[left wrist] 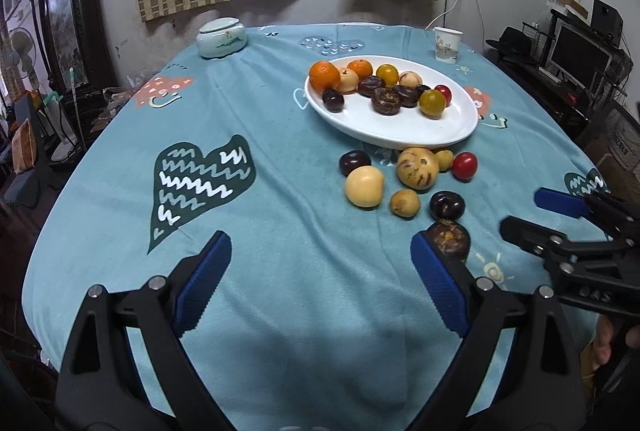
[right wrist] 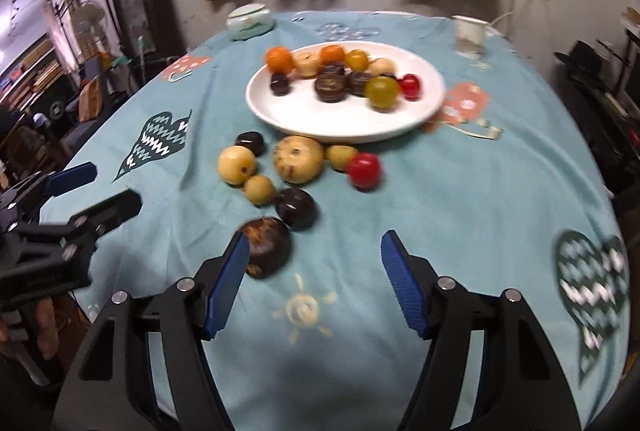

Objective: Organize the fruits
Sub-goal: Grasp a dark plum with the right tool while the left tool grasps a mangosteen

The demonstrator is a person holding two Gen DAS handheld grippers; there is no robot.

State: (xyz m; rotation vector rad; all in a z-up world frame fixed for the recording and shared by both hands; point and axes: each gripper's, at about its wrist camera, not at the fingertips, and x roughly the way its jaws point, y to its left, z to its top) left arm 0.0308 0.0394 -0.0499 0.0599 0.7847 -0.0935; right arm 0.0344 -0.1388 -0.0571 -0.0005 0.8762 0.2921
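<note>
Teal tablecloth (left wrist: 280, 191) carries a brown fruit (right wrist: 264, 247) beside the empty, spread right hand-held gripper (right wrist: 312, 271).

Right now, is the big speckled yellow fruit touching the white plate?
Cannot tell. In both wrist views the speckled fruit sits right against the near rim of the white plate, overlapping it, so neither shows contact or a gap plainly.

Plate (left wrist: 400, 129) sits mid-table on the cloth (left wrist: 280, 191), fruit piled on its far half; jar (left wrist: 221, 37) at the far left edge, cup (left wrist: 447, 44) at the far right. Loose fruit cluster (left wrist: 404, 183) lies on the cloth just in front of the plate. Nearest loose fruit (left wrist: 450, 239) is closest to both grippers, touching neither as far as visible.
</note>
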